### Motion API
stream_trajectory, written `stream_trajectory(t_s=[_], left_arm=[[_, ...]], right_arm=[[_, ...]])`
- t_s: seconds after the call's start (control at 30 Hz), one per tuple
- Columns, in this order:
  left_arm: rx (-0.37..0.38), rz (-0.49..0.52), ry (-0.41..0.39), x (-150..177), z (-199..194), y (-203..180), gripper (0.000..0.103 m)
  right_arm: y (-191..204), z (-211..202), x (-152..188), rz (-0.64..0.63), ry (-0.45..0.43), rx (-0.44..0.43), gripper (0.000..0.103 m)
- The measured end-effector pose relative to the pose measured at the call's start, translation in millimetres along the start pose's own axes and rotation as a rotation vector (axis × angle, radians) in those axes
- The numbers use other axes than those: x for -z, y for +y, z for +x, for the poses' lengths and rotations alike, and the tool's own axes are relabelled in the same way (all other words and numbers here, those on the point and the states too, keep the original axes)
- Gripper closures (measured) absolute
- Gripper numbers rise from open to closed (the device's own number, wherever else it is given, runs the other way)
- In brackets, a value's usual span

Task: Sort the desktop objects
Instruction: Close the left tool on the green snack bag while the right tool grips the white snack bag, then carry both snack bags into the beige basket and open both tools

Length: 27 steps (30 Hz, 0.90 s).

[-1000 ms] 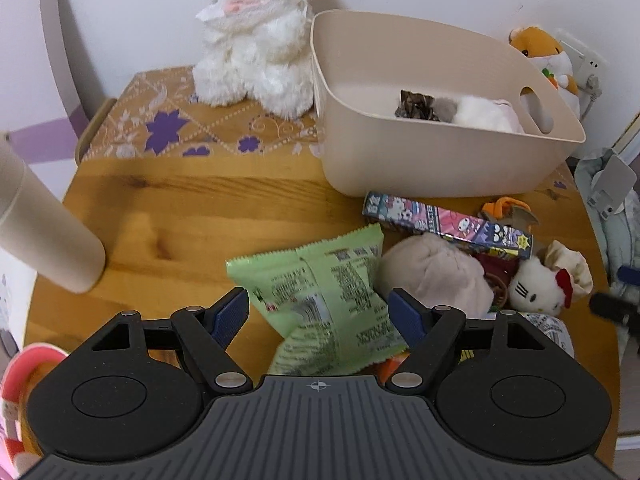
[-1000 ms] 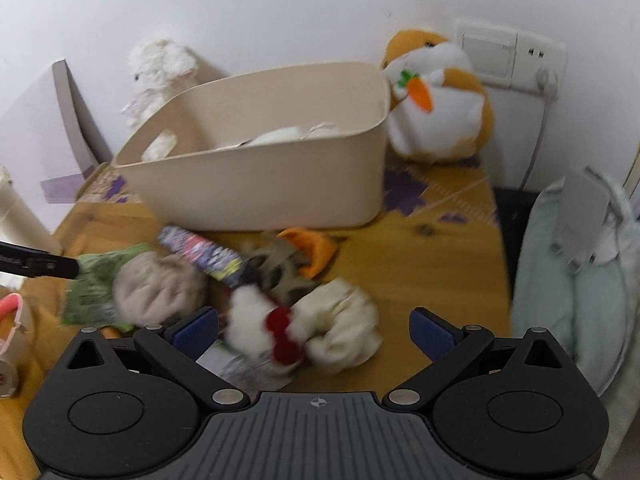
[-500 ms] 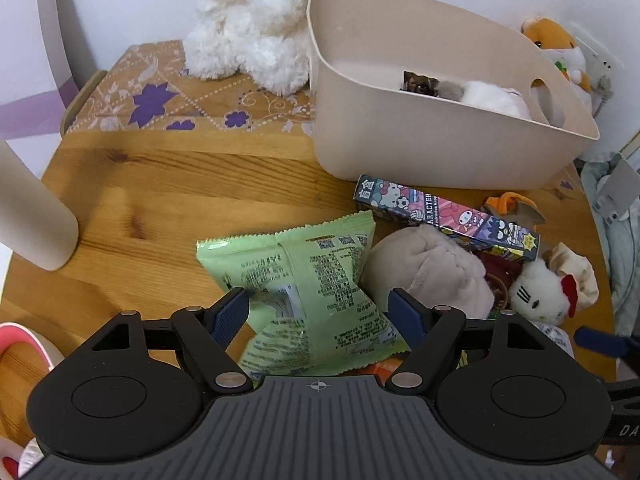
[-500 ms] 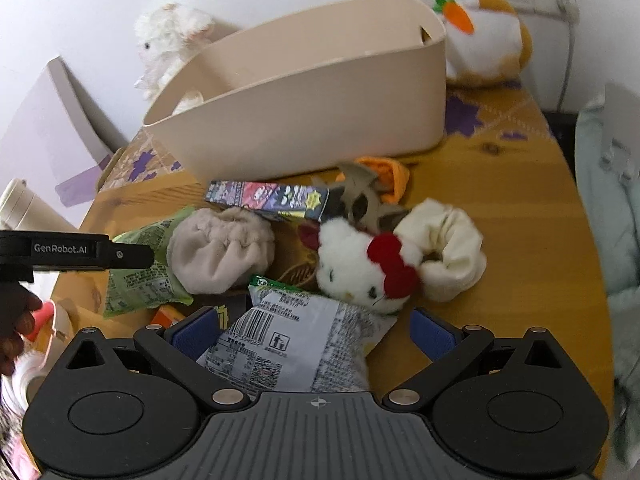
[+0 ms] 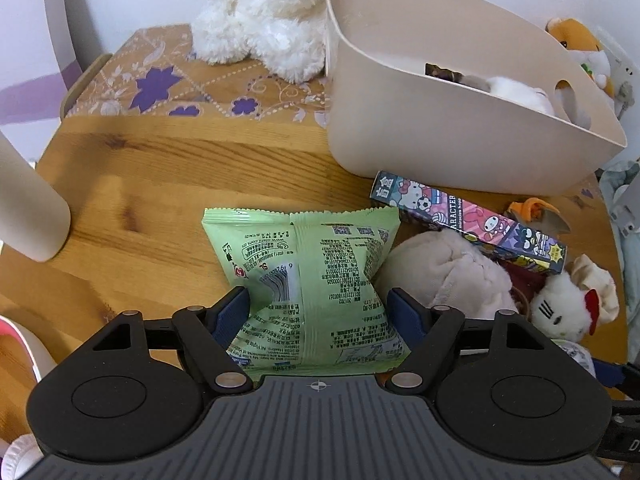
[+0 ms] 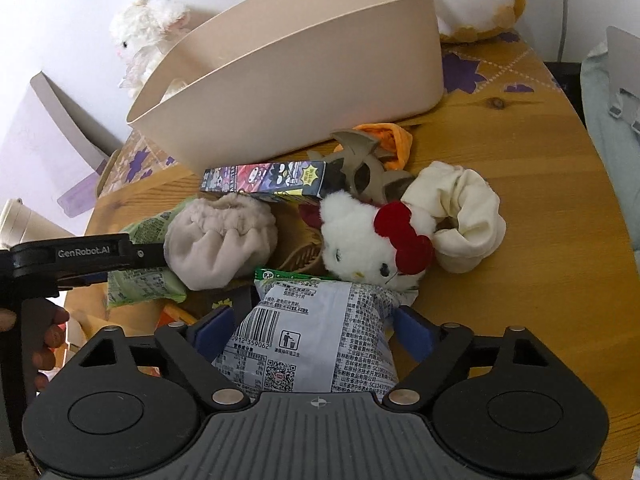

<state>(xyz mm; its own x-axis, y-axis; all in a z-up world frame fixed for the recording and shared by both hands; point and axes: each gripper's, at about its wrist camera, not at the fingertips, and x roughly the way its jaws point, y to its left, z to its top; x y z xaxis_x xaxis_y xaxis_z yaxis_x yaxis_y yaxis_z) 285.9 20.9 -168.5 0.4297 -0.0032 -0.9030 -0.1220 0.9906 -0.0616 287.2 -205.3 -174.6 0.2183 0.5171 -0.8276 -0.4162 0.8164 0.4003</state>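
Packets are now between both jaws: your left gripper (image 5: 318, 312) closes on the green packet (image 5: 304, 276), your right gripper (image 6: 310, 332) on the silver packet (image 6: 308, 336), both lying on the surface (image 5: 160, 184); you have come down since a second ago, so lifting comes next.

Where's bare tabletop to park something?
Bare wood lies between the white cup, green snack packet and beige bin; more right of the cream scrunchie. The pile in front of the bin is crowded.

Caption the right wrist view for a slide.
Right gripper closing around a white snack packet, beside a white cat plush and beige bin.
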Motion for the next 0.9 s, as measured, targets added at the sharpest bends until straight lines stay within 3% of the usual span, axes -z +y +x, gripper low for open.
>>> stream_trajectory(t_s=[0.17, 0.3, 0.9], left_arm=[[0.014, 0.071, -0.001, 3.5, -2.4, -6.0, 0.037], [0.033, 0.069, -0.002, 5.3, -6.0, -2.8, 0.042], [0.084, 0.055, -0.050, 10.6, -42.9, 13.0, 0.046]], right_arm=[[1.2, -2.9, 1.9, -0.008, 0.002, -0.010, 0.033], [1.3, -7.8, 3.0, -0.015, 0.002, -0.013, 0.039], [-11.1, -54.8, 7.4, -0.001, -0.078, -0.028, 0.042]])
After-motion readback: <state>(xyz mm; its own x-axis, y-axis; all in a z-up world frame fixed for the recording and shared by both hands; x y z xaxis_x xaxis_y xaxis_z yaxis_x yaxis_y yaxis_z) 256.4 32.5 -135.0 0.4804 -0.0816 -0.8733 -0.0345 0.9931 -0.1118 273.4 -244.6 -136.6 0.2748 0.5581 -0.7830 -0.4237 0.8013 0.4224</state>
